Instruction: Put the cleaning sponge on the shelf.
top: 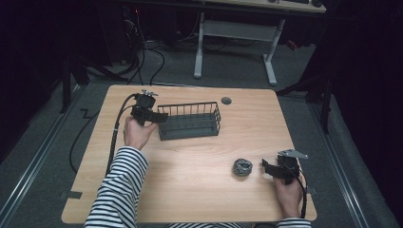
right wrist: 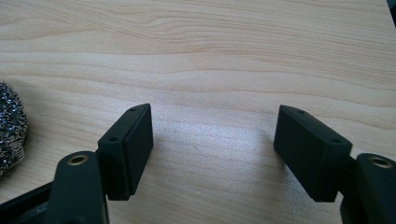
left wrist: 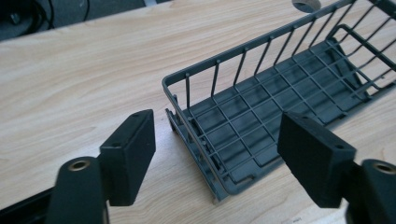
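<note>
The left gripper [top: 159, 117] sits at the left end of the wire basket [top: 190, 121], which stands on the far left half of the table [top: 199, 199]. In the left gripper view its jaws are spread, with the basket's near corner [left wrist: 205, 154] between them but touching neither pad. Risk: if the jaws come together off-centre, one pad is likely to meet the thin rim wire first and push the basket sideways, or to pinch a single upright wire, so that the basket tilts or slips when lifted by one end. Further right, a steel-wool scrubber [top: 242, 167] lies on the near right part of the table, just to the left of the right gripper [top: 265, 167]. That gripper's jaws are also spread and hold nothing, with bare wood between them in the right gripper view. Risk: an approach from this offset may nudge the light scrubber [right wrist: 10, 128] away, and its loose springy strands may snag on a pad edge.
</note>
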The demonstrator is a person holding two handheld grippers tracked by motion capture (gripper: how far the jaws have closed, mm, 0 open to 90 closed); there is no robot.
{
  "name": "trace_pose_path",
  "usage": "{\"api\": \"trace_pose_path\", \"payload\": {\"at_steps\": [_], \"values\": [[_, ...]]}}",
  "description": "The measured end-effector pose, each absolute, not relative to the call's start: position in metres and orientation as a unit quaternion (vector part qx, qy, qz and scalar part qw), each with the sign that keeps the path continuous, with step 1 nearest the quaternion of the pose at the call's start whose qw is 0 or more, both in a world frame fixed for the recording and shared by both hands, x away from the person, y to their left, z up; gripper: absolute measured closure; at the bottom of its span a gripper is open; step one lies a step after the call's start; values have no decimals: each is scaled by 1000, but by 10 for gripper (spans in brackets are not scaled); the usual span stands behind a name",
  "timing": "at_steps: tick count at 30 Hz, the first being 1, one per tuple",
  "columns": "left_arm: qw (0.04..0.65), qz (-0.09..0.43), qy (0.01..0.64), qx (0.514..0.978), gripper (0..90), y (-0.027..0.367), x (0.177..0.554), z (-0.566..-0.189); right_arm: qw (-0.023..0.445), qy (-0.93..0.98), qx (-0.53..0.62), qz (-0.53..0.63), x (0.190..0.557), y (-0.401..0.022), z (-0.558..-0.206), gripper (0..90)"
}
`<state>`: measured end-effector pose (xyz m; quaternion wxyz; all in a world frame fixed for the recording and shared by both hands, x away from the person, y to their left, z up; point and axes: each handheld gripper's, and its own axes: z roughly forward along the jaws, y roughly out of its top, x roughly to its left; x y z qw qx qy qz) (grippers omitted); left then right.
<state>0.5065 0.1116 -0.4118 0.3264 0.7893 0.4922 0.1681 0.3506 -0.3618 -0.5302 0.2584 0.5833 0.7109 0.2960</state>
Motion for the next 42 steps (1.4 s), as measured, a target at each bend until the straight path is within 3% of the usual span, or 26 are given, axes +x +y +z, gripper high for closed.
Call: {"api": "trace_pose_path", "payload": {"at_steps": [19, 42], "values": [[279, 159, 506, 801, 480, 106, 521, -434, 258, 711, 583, 296, 351, -362, -530, 287], [286, 136, 504, 803, 691, 107, 519, -445, 257, 712, 583, 296, 350, -362, -530, 287]]}}
